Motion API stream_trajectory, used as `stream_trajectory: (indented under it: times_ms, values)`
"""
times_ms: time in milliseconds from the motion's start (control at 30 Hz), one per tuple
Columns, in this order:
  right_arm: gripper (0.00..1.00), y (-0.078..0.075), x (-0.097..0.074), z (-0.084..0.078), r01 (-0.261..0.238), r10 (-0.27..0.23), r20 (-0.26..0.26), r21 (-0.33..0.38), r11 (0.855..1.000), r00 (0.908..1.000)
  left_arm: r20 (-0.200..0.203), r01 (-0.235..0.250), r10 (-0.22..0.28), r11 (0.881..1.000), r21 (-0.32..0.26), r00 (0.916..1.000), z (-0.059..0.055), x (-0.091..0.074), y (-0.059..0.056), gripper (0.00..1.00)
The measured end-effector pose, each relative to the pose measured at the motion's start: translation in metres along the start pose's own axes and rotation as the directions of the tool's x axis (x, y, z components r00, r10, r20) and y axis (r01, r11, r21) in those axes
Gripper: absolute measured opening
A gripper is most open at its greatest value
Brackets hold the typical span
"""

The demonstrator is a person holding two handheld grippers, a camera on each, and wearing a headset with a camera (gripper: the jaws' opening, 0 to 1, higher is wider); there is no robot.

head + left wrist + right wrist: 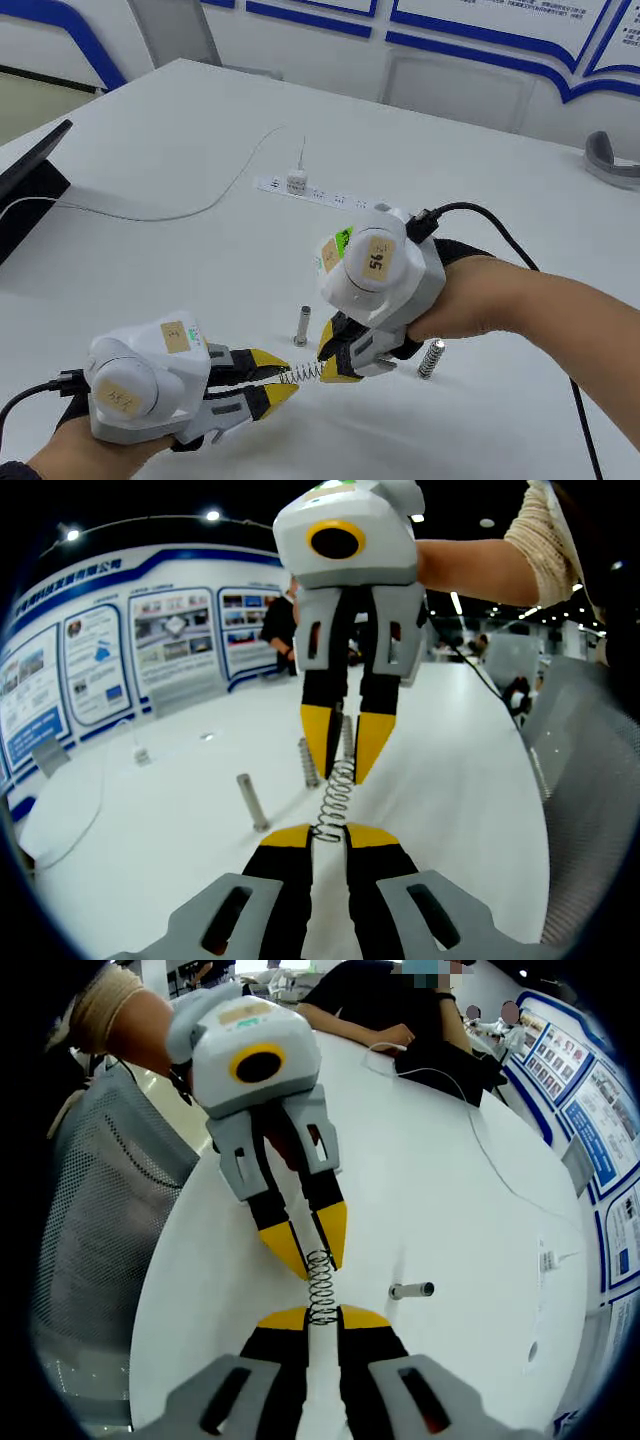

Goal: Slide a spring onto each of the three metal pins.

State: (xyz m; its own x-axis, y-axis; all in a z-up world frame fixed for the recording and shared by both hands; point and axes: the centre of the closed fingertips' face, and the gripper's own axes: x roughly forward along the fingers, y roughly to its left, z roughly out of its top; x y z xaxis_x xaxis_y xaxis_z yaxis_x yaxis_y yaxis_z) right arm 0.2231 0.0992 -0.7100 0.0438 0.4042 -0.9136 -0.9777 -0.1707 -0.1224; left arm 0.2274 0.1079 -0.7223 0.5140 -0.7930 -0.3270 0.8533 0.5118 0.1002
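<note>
Left tool [278,383] and right tool [333,365] meet tip to tip low in the head view. Each has its jaws pinched down on one end of a single spring [303,373], held between them just above the white surface [180,150]. At 12 o'clock from the spring a bare pin [302,325] stands upright; at 3 o'clock a second pin [431,358] already wears a coil. Farther out at 12 o'clock lies a power strip [310,192] with a white cable [180,216]. A dark screen [30,175] sits at 9 o'clock, and blue-banded wall panels [480,30] stand behind.
</note>
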Motion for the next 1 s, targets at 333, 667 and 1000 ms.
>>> stream_trajectory:
  times_ms: [333, 667, 1000]
  values:
    - [0.11, 0.002, -0.007, 0.015, 0.006, -0.005, 0.013, -0.027, 1.0, 0.9999, -0.007, 0.003, -0.003, 1.0, 0.003, 1.0, -0.001, 0.001, -0.001, 0.11]
    - [0.11, 0.002, -0.011, 0.029, 0.013, -0.012, 0.028, -0.056, 0.998, 0.9995, -0.003, 0.006, -0.006, 1.0, -0.001, 1.0, 0.0, 0.003, -0.003, 0.11]
    - [0.12, 0.001, -0.011, 0.031, 0.017, -0.015, 0.042, -0.044, 0.999, 0.999, 0.002, 0.01, -0.01, 1.0, -0.009, 0.9999, 0.002, 0.004, -0.004, 0.11]
